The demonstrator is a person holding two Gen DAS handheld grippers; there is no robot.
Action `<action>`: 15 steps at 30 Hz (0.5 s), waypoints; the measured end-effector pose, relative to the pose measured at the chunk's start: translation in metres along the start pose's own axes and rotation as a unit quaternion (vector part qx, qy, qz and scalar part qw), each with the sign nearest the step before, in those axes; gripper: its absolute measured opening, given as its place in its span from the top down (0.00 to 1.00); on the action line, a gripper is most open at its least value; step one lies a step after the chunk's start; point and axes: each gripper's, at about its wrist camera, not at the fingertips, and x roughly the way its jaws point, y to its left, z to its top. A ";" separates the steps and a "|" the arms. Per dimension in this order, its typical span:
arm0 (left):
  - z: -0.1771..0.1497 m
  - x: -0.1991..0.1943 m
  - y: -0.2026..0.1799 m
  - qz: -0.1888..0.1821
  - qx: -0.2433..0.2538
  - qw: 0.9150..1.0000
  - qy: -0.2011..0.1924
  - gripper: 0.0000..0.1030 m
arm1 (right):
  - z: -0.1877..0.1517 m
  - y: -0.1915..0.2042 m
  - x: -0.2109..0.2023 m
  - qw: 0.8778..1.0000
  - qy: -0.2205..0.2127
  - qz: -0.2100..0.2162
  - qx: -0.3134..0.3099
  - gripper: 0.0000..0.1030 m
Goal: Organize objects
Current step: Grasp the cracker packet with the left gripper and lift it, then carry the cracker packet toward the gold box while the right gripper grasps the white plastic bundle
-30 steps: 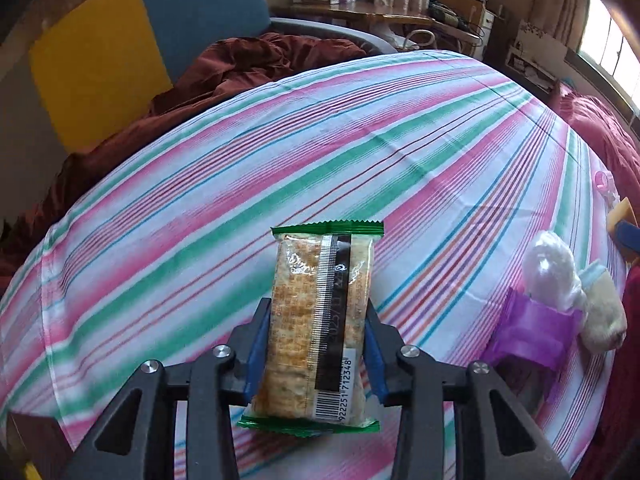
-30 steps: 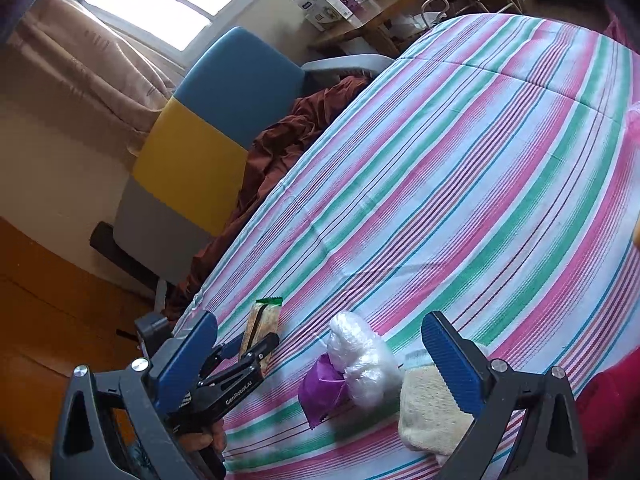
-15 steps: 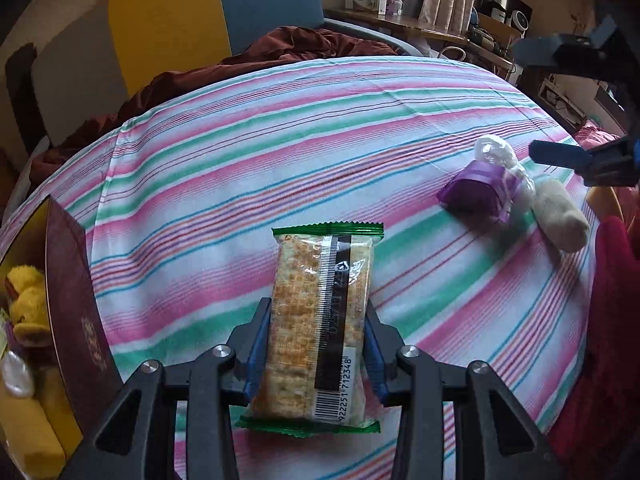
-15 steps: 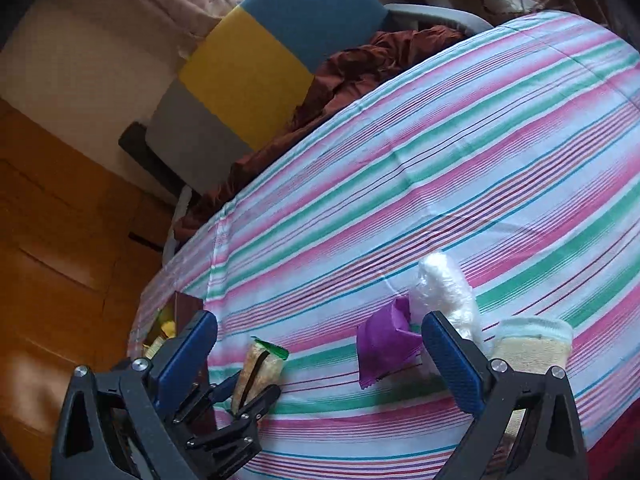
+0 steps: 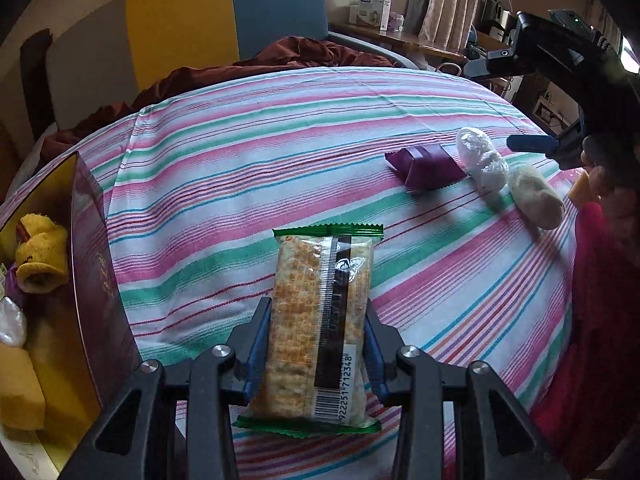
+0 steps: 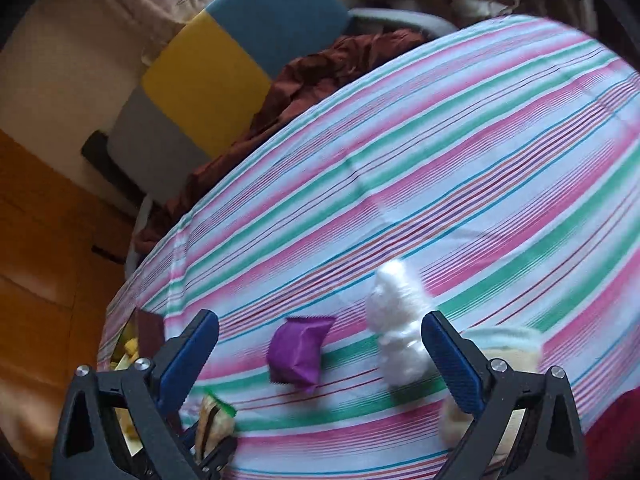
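Left wrist view: left tool (image 5: 320, 344) grips cracker packet (image 5: 320, 320); next, lower it into box (image 5: 96, 280). Right tool (image 6: 320, 354) gapes empty.

A bed (image 5: 280, 152) covered by a sheet striped in pink, green, blue and white carries everything here. The purple packet (image 5: 424, 166) is the landmark, lying flat on the stripes toward the sheet's right side. Just right of it lies a white crinkled plastic bundle (image 5: 482, 160), its near end touching or almost touching the packet. Right of the bundle, just beside it, lies a beige fuzzy roll (image 5: 536, 196) near the sheet's edge. Well to the left of the packet, at the bed's left edge, stands an open dark maroon box (image 5: 96, 280) with a yellow lining. A dark red blanket (image 5: 304, 54) is heaped at the far edge, behind the packet.
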 end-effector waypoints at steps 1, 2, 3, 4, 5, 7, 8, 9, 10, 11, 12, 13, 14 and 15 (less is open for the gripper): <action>0.000 0.001 0.001 -0.002 -0.001 1.000 -0.001 0.60 | 0.001 -0.001 -0.004 1.000 -0.014 -0.026 -0.003 0.01; 0.000 0.001 0.001 -0.003 -0.001 1.000 -0.004 0.60 | 0.003 -0.001 -0.003 0.998 -0.017 -0.052 -0.005 0.04; -0.001 0.000 0.000 -0.001 0.003 1.000 -0.006 0.60 | 0.003 0.000 0.000 0.998 -0.012 -0.064 -0.008 0.10; -0.002 0.000 0.000 0.000 0.006 1.000 -0.009 0.60 | 0.003 0.001 0.004 0.997 -0.005 -0.075 -0.011 0.14; -0.002 0.000 -0.001 0.001 0.009 1.000 -0.011 0.60 | 0.003 0.003 0.008 0.996 0.001 -0.092 -0.019 0.20; -0.003 -0.001 -0.001 0.001 0.009 1.000 -0.012 0.60 | 0.003 0.005 0.015 0.992 0.008 -0.120 -0.031 0.24; -0.003 -0.001 0.000 0.000 0.008 1.000 -0.013 0.60 | 0.003 0.004 0.017 0.992 0.012 -0.124 -0.033 0.27; -0.003 0.000 0.000 0.000 0.008 1.000 -0.013 0.60 | 0.003 0.005 0.020 0.991 0.015 -0.129 -0.035 0.30; -0.003 0.000 0.000 0.000 0.008 1.000 -0.013 0.60 | 0.003 0.004 0.022 0.990 0.020 -0.136 -0.038 0.31; -0.003 0.000 -0.001 0.001 0.008 1.000 -0.014 0.60 | 0.004 0.002 0.024 0.989 0.026 -0.142 -0.039 0.33; -0.003 0.000 -0.002 0.002 0.008 1.000 -0.015 0.60 | 0.004 0.001 0.028 0.988 0.032 -0.147 -0.042 0.36; -0.003 0.000 -0.002 0.003 0.007 1.000 -0.016 0.60 | 0.003 0.001 0.032 0.986 0.040 -0.153 -0.048 0.38; -0.003 0.000 -0.002 0.004 0.006 1.000 -0.017 0.60 | 0.003 0.001 0.039 0.984 0.051 -0.160 -0.056 0.43; -0.004 0.000 -0.002 0.006 0.006 1.000 -0.018 0.60 | 0.002 0.002 0.045 0.982 0.065 -0.167 -0.063 0.53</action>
